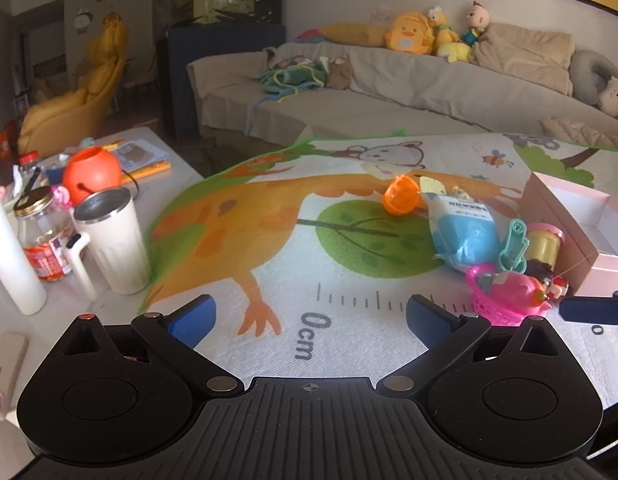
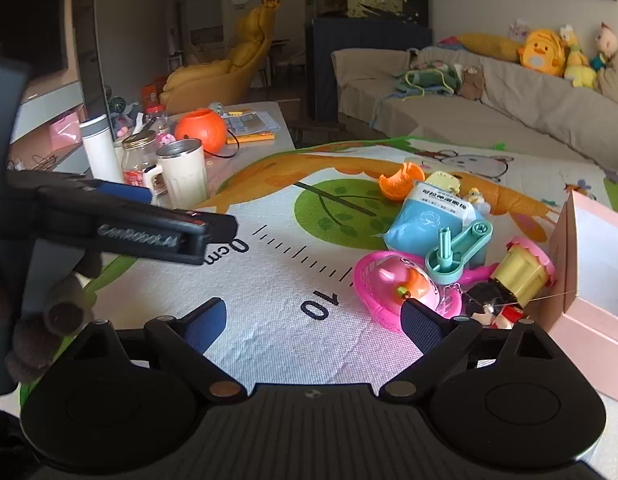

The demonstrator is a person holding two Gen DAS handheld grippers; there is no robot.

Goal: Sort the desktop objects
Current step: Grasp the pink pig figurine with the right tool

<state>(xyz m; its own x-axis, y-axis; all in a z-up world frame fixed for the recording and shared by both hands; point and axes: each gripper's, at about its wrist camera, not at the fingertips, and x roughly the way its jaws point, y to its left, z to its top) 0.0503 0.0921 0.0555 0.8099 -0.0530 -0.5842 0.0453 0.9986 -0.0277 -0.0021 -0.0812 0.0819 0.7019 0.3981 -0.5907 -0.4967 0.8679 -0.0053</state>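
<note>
You hold both grippers low over the mat (image 2: 269, 304) with jaws apart and nothing in them: the left gripper (image 1: 311, 314) over bare mat, the right gripper (image 2: 313, 320) closer to the toys, likely to pick first. The toys sit heaped at the mat's right edge against the pink box (image 2: 589, 264), probably their bin: pink basket (image 2: 379, 280), teal tool (image 2: 457, 254), blue pack (image 2: 425, 216), yellow tub (image 2: 523, 270), orange shell (image 2: 401, 180) farther back.
</note>
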